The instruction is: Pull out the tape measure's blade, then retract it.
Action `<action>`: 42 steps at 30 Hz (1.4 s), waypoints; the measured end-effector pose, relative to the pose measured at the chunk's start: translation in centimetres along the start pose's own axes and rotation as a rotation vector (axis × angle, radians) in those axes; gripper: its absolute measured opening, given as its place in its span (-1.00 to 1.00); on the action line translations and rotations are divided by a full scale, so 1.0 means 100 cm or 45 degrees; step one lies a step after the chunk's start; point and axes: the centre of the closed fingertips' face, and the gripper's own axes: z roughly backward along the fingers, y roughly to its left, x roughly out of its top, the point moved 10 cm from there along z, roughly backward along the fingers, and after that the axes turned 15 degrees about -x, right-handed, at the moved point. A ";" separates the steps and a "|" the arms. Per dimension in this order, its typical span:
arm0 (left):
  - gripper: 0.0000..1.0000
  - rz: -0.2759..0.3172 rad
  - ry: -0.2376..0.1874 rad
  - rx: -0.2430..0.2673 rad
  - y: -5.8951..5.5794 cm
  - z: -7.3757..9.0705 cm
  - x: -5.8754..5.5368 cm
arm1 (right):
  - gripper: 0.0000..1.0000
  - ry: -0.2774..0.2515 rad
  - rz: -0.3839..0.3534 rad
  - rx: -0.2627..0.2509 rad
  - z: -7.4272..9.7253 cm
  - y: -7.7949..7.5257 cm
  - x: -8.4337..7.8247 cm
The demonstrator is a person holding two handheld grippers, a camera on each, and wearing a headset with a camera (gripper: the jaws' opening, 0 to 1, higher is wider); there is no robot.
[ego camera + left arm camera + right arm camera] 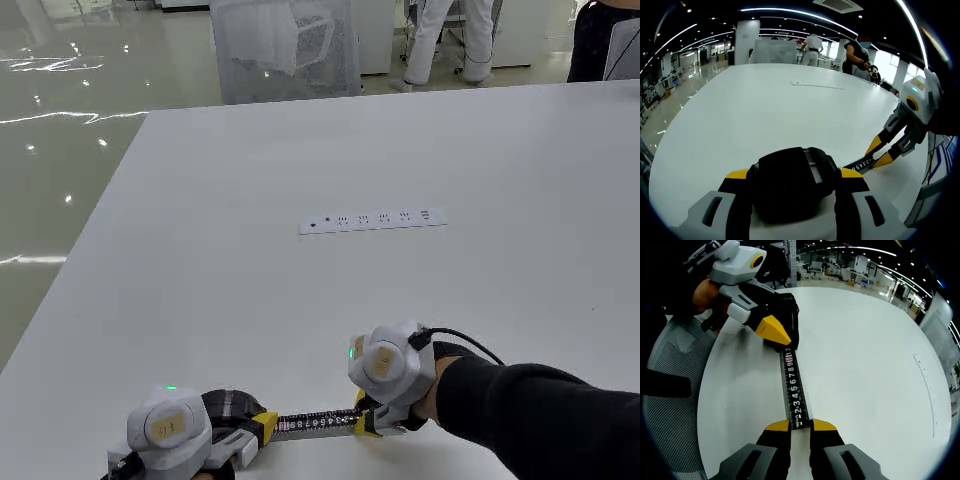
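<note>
The black tape measure case [792, 182] sits clamped between my left gripper's [790, 175] yellow-tipped jaws, low on the white table [300, 150]. In the head view the case [232, 408] is at the bottom left. A short length of dark blade [792, 390] with printed numbers runs from the case [785, 315] to my right gripper [800, 426], which is shut on the blade's end. That blade [315, 422] lies just above the table between the left gripper [255, 428] and the right gripper [368, 420].
A white power strip [372, 219] lies flat mid-table. A mesh chair [285, 45] stands past the far edge, with people behind it. A grey mesh chair seat [670, 405] sits close beside the table's near edge.
</note>
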 end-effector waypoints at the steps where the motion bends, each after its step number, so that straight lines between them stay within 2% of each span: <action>1: 0.26 0.000 0.000 0.000 0.000 0.000 0.000 | -0.80 0.000 -0.002 -0.002 0.000 0.000 0.000; 7: 0.25 0.023 0.019 -0.015 0.001 0.000 0.001 | -0.79 -0.003 -0.013 -0.006 -0.001 0.001 0.002; 14: 0.24 0.041 0.000 -0.046 0.004 0.001 -0.001 | -0.79 -0.017 -0.054 -0.013 -0.002 0.001 0.001; 17: 0.24 0.049 0.005 -0.055 0.004 0.002 0.000 | -0.79 -0.026 -0.037 -0.016 -0.003 0.002 0.001; 42: 0.25 0.069 0.000 -0.064 0.005 0.001 0.000 | -0.79 -0.048 -0.031 -0.007 -0.010 0.004 0.011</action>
